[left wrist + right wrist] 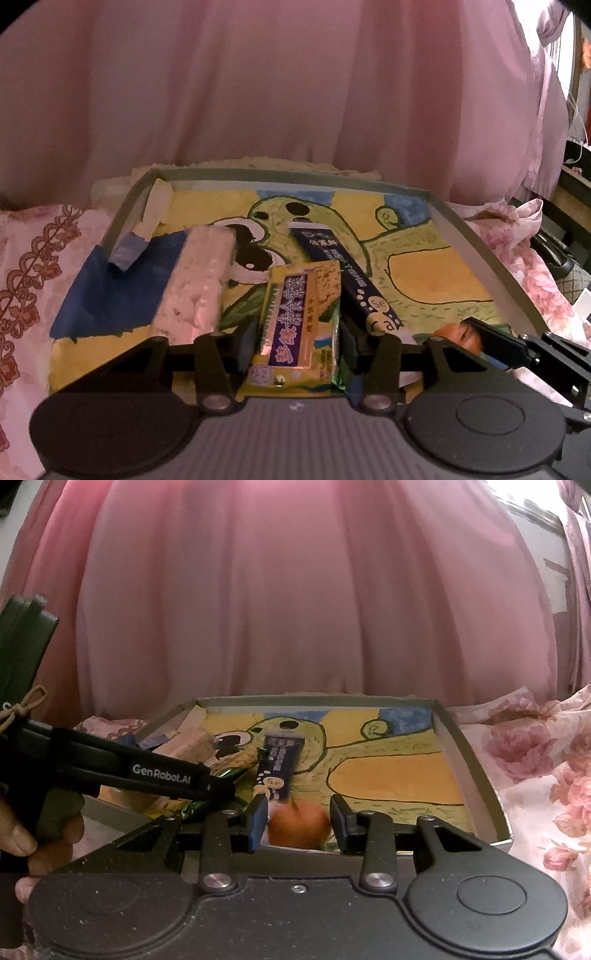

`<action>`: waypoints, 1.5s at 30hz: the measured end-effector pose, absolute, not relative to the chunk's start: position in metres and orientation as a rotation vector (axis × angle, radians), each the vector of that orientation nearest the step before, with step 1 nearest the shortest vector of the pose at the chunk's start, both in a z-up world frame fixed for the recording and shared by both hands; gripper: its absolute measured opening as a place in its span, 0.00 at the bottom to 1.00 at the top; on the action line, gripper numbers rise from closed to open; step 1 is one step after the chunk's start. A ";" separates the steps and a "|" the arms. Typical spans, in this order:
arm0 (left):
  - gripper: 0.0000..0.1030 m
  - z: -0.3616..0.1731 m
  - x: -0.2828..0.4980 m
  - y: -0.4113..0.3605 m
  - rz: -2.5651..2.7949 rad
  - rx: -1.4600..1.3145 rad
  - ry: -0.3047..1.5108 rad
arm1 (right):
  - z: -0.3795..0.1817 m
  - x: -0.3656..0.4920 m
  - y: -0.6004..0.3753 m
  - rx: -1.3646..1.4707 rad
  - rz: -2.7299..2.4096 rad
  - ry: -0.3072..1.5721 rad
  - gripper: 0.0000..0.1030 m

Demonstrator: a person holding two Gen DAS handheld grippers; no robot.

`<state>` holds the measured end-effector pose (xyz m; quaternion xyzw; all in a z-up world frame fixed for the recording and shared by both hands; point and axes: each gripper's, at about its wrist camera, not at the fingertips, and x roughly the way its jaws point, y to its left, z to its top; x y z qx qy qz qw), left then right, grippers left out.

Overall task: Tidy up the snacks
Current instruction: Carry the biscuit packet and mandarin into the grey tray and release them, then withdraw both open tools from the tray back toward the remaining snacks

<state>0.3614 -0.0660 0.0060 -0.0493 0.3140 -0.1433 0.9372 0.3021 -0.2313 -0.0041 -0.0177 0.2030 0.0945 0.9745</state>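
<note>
A: Left wrist view: yellow snack pack (pixel 301 325) is clamped by the left gripper (pixel 299 345) over the near edge of the tray (pixel 476 251). Dark blue box (pixel 347 284) and pale rice bar (pixel 199 284) are already laid in the tray.

B: Right gripper (pixel 298 821)?

A: Spread apart, nothing held; an orange item (pixel 299 825) sits between its jaws at the tray's near edge. Approx. half done, judged: pack not yet released, orange item not yet sorted.

In the tray (pixel 476 254), the rice bar (pixel 197 284) lies toward the left edge, the cracker pack (pixel 299 325) beside it, the box (pixel 347 284) right of that, and the round fruit (pixel 298 825) at the near edge.
</note>
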 end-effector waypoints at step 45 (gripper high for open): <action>0.99 0.051 0.140 -0.022 -0.081 -0.224 0.477 | 0.052 0.100 -0.239 -0.051 0.141 0.272 0.99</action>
